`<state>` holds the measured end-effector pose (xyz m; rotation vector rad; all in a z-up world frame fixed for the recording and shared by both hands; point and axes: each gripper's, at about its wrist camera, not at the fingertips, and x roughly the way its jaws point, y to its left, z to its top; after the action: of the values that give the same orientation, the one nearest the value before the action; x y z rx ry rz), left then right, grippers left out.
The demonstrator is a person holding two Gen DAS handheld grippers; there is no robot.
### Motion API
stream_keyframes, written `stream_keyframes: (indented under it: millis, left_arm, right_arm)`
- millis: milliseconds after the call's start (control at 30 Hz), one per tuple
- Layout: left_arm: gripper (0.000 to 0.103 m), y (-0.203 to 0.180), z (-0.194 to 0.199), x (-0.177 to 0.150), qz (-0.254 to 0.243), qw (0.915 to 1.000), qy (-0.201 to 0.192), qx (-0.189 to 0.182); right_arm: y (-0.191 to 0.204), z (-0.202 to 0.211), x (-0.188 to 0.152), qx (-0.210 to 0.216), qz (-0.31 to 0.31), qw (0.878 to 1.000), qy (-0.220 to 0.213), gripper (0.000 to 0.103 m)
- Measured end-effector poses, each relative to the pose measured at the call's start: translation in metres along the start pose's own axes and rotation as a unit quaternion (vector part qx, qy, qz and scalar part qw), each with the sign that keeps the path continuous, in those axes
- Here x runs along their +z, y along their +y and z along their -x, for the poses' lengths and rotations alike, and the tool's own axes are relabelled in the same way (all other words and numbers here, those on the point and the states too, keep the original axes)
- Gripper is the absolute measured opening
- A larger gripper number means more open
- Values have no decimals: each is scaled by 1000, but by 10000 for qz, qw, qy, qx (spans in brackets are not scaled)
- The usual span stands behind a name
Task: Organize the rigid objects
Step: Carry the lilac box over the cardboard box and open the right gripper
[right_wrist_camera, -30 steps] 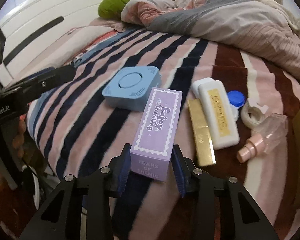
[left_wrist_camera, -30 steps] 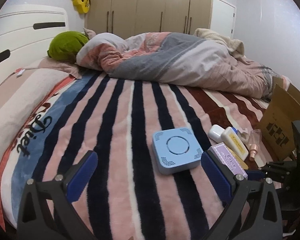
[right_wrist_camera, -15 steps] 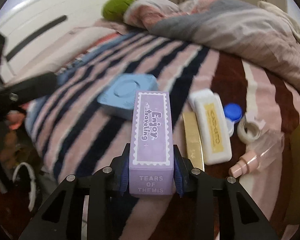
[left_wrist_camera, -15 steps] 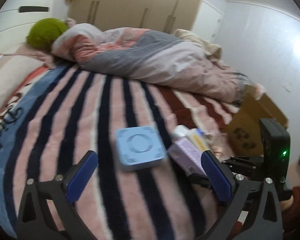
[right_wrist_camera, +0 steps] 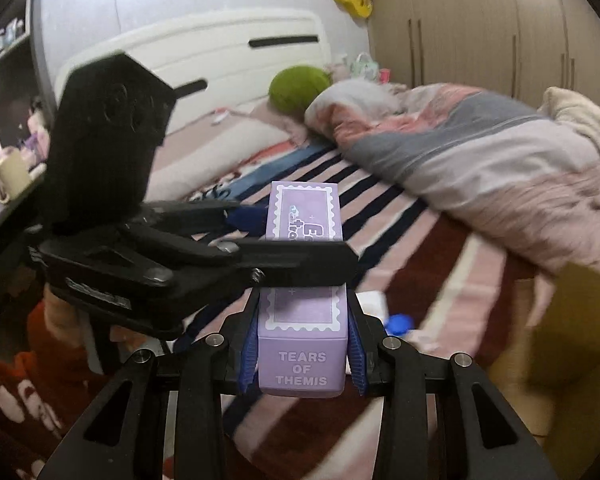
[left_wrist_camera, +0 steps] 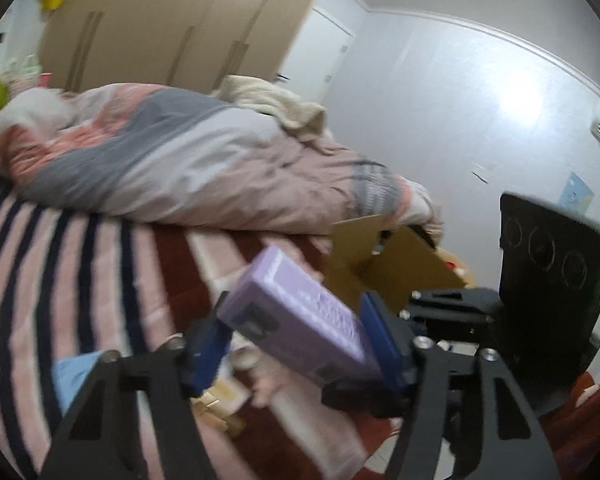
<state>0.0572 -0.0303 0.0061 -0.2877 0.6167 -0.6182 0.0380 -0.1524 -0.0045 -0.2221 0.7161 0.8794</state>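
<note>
A purple box [right_wrist_camera: 304,320] marked "TEARS OF THEMIS" is held in the air above the striped bed. My right gripper [right_wrist_camera: 302,350] is shut on its near end. My left gripper [left_wrist_camera: 296,340] closes around the box's middle [left_wrist_camera: 296,316], blue pads on both long sides; in the right wrist view it [right_wrist_camera: 296,240] crosses the box from the left. A blue square device [left_wrist_camera: 74,376] lies on the blanket at lower left, mostly hidden. A gold box [left_wrist_camera: 220,404] and other small items lie blurred under the box.
An open cardboard box [left_wrist_camera: 396,268] stands at the bed's right side, also blurred in the right wrist view [right_wrist_camera: 572,332]. A rumpled quilt [left_wrist_camera: 188,164] covers the far bed. A blue cap [right_wrist_camera: 400,322] lies on the blanket. A mug [right_wrist_camera: 10,174] stands on a desk at left.
The right gripper lifted the purple box off the blanket. The left gripper swung right from the blue device and closed its pads around the box's middle.
</note>
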Motion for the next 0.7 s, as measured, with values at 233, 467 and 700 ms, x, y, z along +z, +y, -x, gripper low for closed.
stream_keyframes:
  millis: [233,467,700]
  left_arm:
    - [53,-64,-82,35,-309,9973,431,-499]
    - [53,-96,-152,42,-471,9919,1047,-540]
    - [90,-95,-146,40,-635,9935,934,-170]
  right_arm:
    - [-78,66,-16,-441,-417,9981,-55,32]
    - [-142,91,-38,-732,-977,9923,218,32]
    - [-147,85,-49,-1080,-933,9884,510,66]
